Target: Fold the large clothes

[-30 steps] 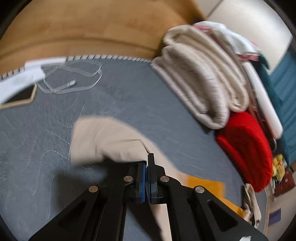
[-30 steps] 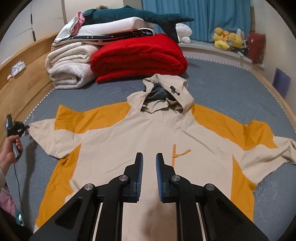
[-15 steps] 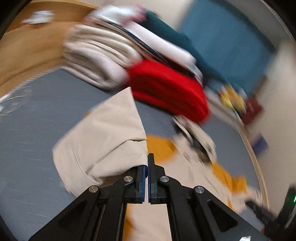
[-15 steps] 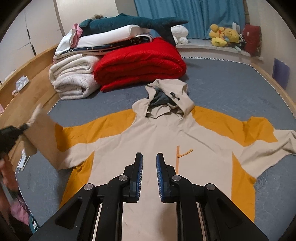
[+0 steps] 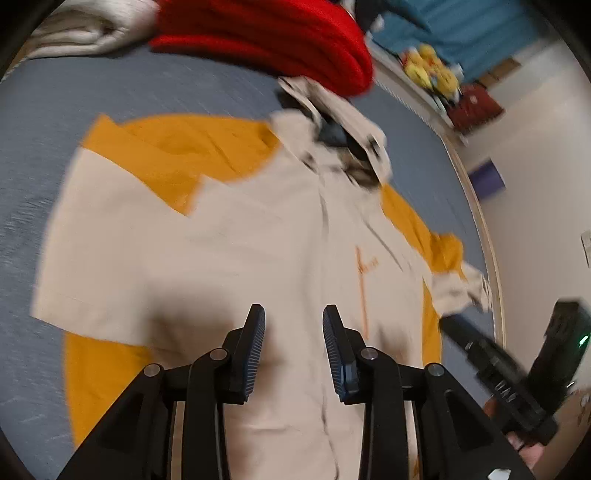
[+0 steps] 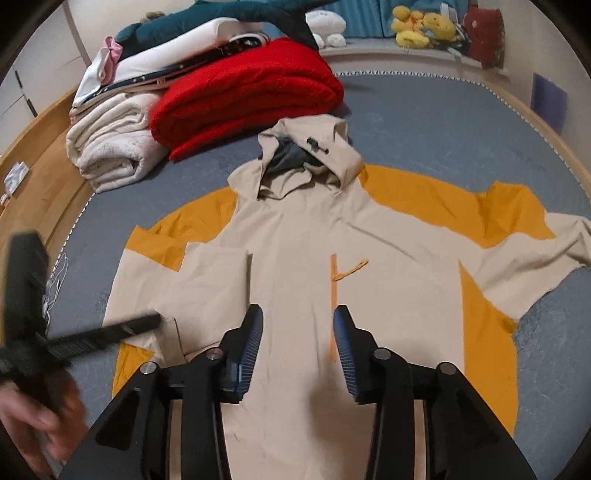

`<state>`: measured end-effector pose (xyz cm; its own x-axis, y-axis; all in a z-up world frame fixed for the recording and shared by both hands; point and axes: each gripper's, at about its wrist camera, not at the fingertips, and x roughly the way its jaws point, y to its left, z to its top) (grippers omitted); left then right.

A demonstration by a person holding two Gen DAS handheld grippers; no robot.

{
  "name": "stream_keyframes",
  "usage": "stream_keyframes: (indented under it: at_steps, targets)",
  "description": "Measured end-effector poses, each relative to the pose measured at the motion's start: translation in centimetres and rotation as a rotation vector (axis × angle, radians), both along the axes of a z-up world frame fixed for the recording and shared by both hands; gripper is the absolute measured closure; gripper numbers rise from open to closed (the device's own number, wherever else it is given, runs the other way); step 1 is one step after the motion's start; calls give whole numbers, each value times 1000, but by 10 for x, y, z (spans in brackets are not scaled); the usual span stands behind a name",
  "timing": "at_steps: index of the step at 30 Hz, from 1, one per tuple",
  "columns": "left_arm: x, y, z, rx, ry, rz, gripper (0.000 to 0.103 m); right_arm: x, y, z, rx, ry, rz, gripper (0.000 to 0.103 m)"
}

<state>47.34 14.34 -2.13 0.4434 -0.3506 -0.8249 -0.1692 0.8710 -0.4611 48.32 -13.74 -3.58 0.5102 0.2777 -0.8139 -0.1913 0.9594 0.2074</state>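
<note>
Hoodie [image 6: 295, 258] lies flat on bed [image 6: 424, 122]; left sleeve [image 6: 177, 273] folded across chest. Left tongs [image 5: 293, 347] and right tongs [image 6: 297, 347] both spread, empty. Next, likely: right sleeve [image 6: 535, 251] inward

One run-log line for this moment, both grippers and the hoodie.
left gripper: open, empty, over hoodie | right gripper: open, empty | left sleeve: folded onto body | right sleeve: spread out

Hoodie [image 6: 295, 266] beige with orange panels; blanket [image 6: 247, 99] red; bedspread [image 6: 424, 122] grey-blue; plush toys [image 6: 421, 24] yellow.
</note>
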Motion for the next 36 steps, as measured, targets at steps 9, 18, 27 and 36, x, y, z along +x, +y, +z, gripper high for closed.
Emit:
stream_keyframes:
  at_steps: [9,18,27,36]
  targets:
    - [-14,67,10,164,17,216,74,-18,69,-21,-50,-59,230,90]
    - [-28,97,18,122,11,246,74,-45,132,-80,-133,-7,470,79]
    - [-32,122,8,91,50,330,74,-42,151,-115,-280,-27,545,60]
    - [-32,127,2,95,66,344,74,-49,163,-126,-447,-102,649,59]
